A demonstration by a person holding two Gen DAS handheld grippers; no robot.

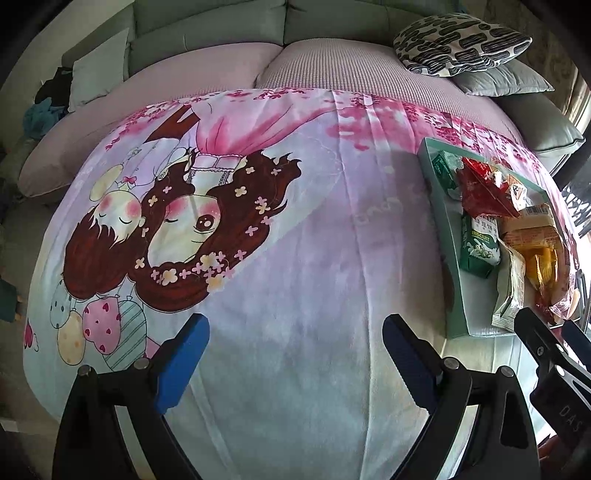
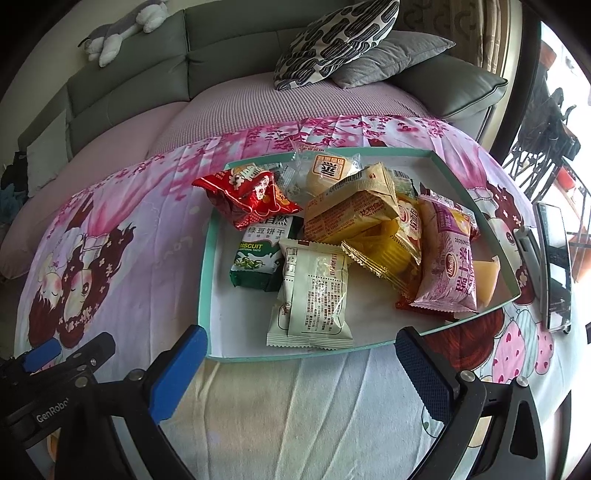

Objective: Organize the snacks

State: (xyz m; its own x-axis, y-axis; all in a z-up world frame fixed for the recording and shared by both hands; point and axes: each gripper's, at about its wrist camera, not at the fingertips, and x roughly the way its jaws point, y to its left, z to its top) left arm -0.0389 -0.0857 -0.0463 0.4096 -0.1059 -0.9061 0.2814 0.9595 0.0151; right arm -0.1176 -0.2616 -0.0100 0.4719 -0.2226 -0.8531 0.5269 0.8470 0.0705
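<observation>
Left wrist view: the left gripper [image 1: 295, 354] stood spread wide, nothing between its blue pads, poised over a printed cloth [image 1: 295, 236] (cartoon figures, pink blossoms). The tray [image 1: 456, 291] of snacks lay off to the right of the right-hand finger, well clear of it. In it: a green biscuit packet [image 1: 480, 247], a red packet [image 1: 484, 192] beyond that, a yellow packet [image 1: 543, 266] further right. The other gripper's tip showed at the right edge, near the tray's near corner. Sofa [image 1: 207, 29] and patterned cushion [image 1: 461, 44] beyond the cloth.

Right wrist view: the right gripper [image 2: 301, 369] was likewise spread, empty, its fingertips at the tray's near rim [image 2: 207, 291]. Directly ahead between the fingers lay a white packet [image 2: 314, 295]; past it the green biscuit packet [image 2: 258, 262], red packet [image 2: 247, 195], orange packet [image 2: 351, 210] and, to the right, a purple packet [image 2: 447, 258]. A phone [image 2: 554, 262] lay far right.
</observation>
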